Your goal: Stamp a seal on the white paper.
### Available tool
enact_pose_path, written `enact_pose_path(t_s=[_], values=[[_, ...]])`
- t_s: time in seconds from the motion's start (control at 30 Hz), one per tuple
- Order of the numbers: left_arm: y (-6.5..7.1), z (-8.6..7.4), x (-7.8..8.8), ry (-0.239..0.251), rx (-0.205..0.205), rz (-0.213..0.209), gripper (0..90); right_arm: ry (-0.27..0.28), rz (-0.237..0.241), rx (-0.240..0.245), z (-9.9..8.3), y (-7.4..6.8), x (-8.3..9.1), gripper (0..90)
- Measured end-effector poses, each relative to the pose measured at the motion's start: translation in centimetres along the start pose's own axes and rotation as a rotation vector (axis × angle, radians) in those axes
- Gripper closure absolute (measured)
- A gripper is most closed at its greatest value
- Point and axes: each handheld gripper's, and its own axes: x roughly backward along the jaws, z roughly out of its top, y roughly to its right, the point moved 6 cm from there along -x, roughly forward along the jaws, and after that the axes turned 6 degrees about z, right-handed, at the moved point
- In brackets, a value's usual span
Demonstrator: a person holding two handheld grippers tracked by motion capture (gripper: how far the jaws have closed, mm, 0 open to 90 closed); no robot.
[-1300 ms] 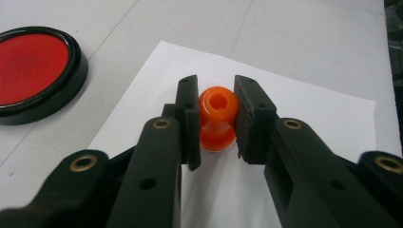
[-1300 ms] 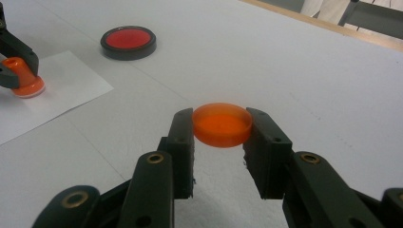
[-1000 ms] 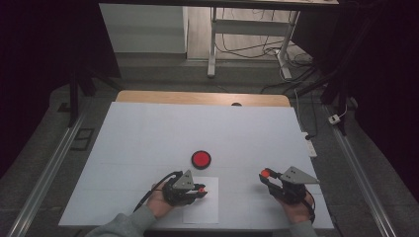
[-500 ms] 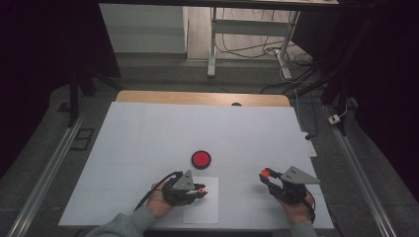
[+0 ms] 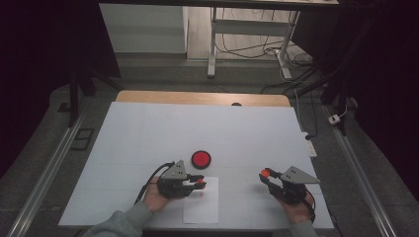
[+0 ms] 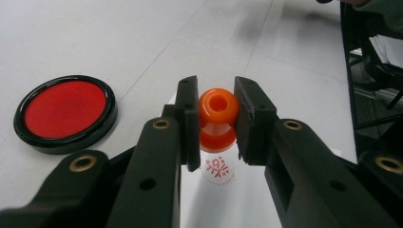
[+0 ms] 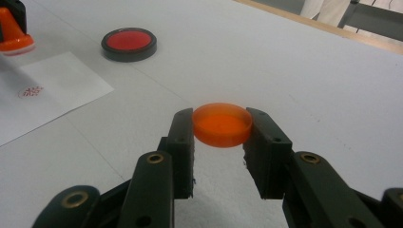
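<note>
Left gripper (image 6: 216,118): I pinched the orange stamp (image 6: 217,116), upright above its print (image 6: 217,169).
Right gripper (image 7: 221,142): clamped the orange cap (image 7: 222,124), well apart.

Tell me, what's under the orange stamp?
Under the orange stamp, held by the left gripper, lies white paper with a round red print. The stamp's base covers the print's top edge.
</note>
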Motion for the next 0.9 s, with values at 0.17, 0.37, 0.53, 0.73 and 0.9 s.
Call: enact_pose_path(t_s=[0.17,0.37,0.53,0.73,0.9], values=[[-0.2,0.7,0.6,0.009,0.032,-0.001,72.7,-0.004,0.002,-0.005,-0.1,-0.1,-0.1,64.0],[-0.4,1.7,1.6,0.038,0.063,0.002,72.6,-0.004,0.004,0.0,0.0,-0.1,-0.2,64.0],[-0.8,2.4,2.4,0.059,0.084,0.004,72.6,-0.007,0.005,0.004,0.0,-0.1,-0.2,64.0],[-1.4,3.1,3.4,0.084,0.111,0.009,72.5,-0.009,0.008,0.002,0.0,-0.2,-0.3,63.9],[-1.8,3.6,4.0,0.097,0.119,0.018,72.5,-0.004,0.011,0.001,0.0,-0.2,-0.4,63.9]])
